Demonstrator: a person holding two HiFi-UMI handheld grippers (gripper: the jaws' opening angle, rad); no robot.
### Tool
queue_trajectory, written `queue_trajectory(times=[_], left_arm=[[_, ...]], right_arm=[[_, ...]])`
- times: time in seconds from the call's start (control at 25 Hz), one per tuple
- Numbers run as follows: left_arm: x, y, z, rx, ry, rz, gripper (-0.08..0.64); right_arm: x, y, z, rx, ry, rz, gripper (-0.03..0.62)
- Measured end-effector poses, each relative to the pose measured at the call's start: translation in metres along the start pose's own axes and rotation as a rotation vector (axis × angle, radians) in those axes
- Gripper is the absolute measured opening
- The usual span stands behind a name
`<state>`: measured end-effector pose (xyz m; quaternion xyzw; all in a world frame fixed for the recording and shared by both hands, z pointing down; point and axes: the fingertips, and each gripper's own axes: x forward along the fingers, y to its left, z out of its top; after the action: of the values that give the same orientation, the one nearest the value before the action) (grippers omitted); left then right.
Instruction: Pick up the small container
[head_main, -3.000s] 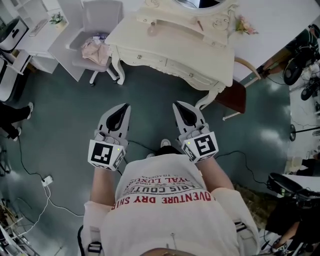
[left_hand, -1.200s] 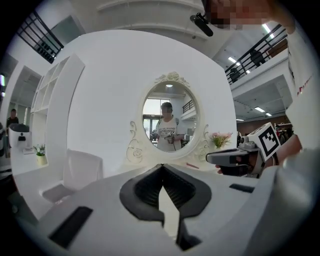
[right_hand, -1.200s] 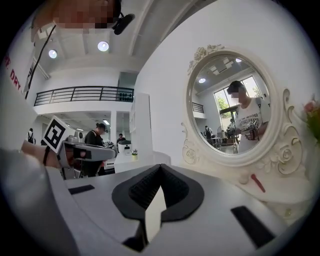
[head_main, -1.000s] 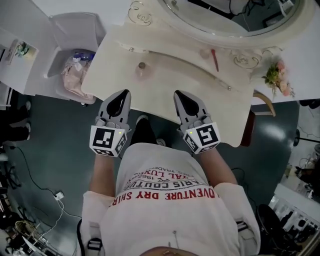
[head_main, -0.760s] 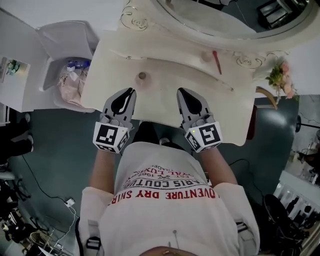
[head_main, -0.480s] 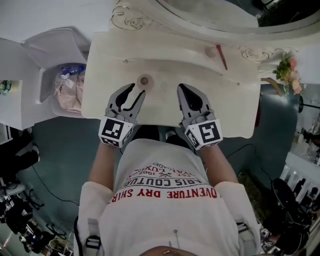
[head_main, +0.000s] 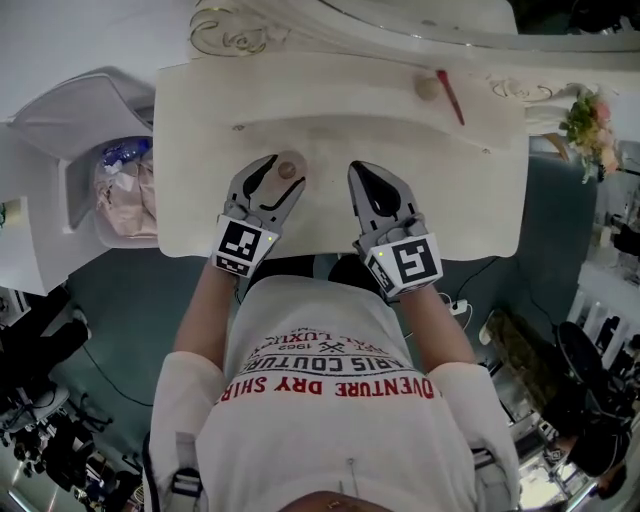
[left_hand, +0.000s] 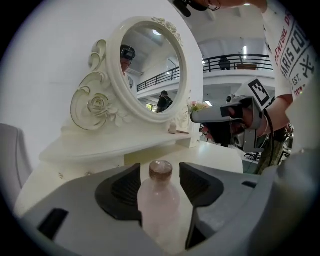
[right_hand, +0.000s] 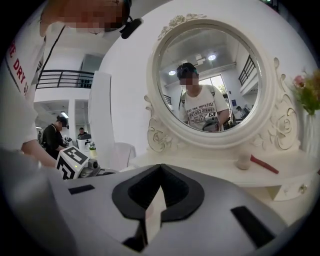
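Note:
The small container (head_main: 288, 169) is a pale pink bottle with a brownish cap, standing upright on the cream dressing table (head_main: 440, 190). My left gripper (head_main: 284, 174) has its jaws opening, one on each side of the bottle, and the pads are not pressing on it. In the left gripper view the bottle (left_hand: 159, 202) rises between the dark pads, with the left gripper (left_hand: 160, 171) around its cap. My right gripper (head_main: 360, 172) hovers over the table to the right, shut and empty; its view shows the right gripper (right_hand: 160, 169) with tips together.
On the table's raised shelf lie a small pinkish jar (head_main: 427, 87) and a red stick (head_main: 451, 98). A round mirror (right_hand: 205, 80) stands behind. Pink flowers (head_main: 590, 118) stand at the right, and a white bin with bags (head_main: 118, 188) stands left of the table.
The person has walked up to the dressing table. The left gripper has moved forward, and its jaws have gone from shut to spread around the pink bottle. The right gripper stays shut.

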<state>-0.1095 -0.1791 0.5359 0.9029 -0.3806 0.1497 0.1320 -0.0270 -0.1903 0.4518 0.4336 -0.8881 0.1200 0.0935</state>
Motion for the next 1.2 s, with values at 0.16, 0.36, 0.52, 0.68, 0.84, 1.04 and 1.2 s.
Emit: queue_trajectory(times=[0.16, 0.36, 0.52, 0.68, 0.84, 1.04, 1.2], left_arm=[[0.012, 0.003, -0.009, 0.045, -0.005, -0.02, 0.227], [0.016, 0.003, -0.011, 0.09, -0.032, -0.008, 0.169], [0.017, 0.001, -0.012, 0.094, -0.037, -0.007, 0.15], [0.016, 0.002, -0.013, 0.089, -0.029, -0.002, 0.149], [0.016, 0.002, -0.014, 0.101, 0.018, 0.0, 0.147], [0.01, -0.004, -0.003, 0.134, 0.041, 0.001, 0.147], [0.0, -0.016, 0.022, 0.162, 0.021, -0.006, 0.147]], right_arm=[[0.0, -0.006, -0.011, 0.003, 0.023, -0.025, -0.002], [-0.008, -0.027, -0.019, 0.015, 0.036, -0.08, -0.002], [-0.014, -0.043, -0.021, 0.032, 0.043, -0.122, -0.002], [-0.017, -0.044, -0.022, 0.029, 0.052, -0.129, -0.003], [-0.017, -0.04, -0.018, 0.031, 0.047, -0.126, -0.003], [-0.018, -0.035, -0.009, 0.027, 0.033, -0.125, -0.003], [-0.024, -0.032, -0.001, 0.029, 0.025, -0.116, -0.002]])
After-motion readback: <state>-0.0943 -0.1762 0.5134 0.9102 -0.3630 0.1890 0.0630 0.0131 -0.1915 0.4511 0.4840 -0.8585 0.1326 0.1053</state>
